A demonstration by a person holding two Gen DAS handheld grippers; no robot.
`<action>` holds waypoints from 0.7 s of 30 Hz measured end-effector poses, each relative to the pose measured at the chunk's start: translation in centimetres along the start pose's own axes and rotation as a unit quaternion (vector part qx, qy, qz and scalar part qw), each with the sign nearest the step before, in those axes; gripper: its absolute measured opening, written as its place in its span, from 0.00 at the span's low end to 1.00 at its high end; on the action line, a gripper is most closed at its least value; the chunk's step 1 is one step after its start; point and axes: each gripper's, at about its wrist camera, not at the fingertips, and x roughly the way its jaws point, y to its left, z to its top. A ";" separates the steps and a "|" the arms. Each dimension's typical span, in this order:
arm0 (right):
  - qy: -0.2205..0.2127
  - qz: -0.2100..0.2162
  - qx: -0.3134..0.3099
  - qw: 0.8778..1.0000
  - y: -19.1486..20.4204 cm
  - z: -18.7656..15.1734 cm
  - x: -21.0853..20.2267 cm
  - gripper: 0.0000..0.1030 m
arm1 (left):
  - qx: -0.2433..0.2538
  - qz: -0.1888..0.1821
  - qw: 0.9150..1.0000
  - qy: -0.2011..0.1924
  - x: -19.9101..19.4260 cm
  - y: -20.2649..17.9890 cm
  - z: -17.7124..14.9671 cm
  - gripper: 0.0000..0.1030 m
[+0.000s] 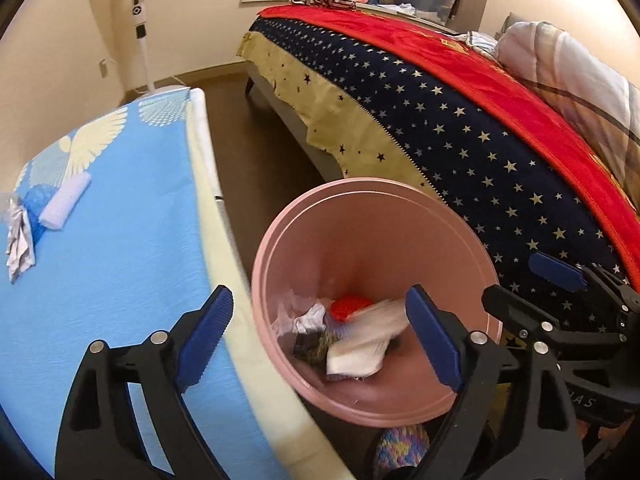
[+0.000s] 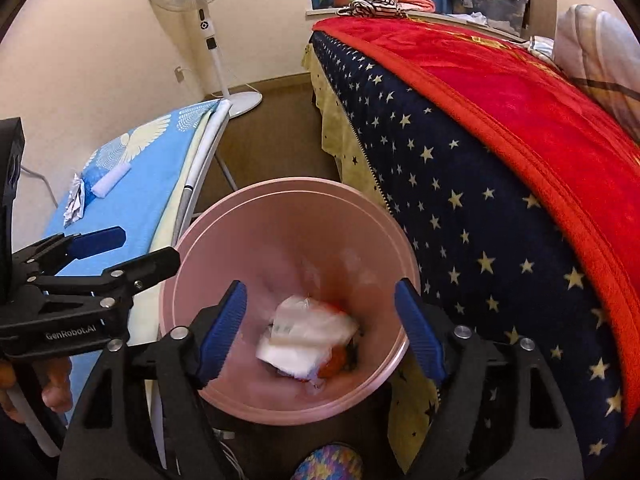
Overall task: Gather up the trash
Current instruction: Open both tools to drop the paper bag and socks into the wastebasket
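Beside bin (image 2: 192,256), bed (image 2: 480,216), board (image 2: 132,184).

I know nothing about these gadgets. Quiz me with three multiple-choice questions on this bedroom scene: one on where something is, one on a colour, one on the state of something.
1. Where does the bin stand?
A. On the bed
B. On the floor between the blue-covered table and the bed
C. Under the fan

2. What colour is the bin?
A. Pink
B. Green
C. Black

3. How do the right gripper's jaws stand?
A. Clamped on a tissue
B. Shut and empty
C. Open, with nothing between them

Answers:
1 B: the bin sits between the blue-covered table and the bed.
2 A: its wall is pink.
3 C: the right gripper hangs spread over white trash lying in the bin.
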 end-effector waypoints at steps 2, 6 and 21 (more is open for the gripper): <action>-0.009 0.003 0.000 1.000 0.2 0.3 -1.1 0.77 | -0.001 0.006 1.000 -0.003 -1.1 0.3 0.2 0.83; -0.055 0.008 -0.006 0.998 1.3 2.3 -5.8 0.85 | -0.012 0.011 0.999 -0.038 -5.6 1.1 1.0 0.83; -0.202 0.122 -0.069 0.969 13.9 1.6 -26.8 0.95 | -0.057 0.098 0.979 -0.170 -30.5 4.9 -5.7 0.92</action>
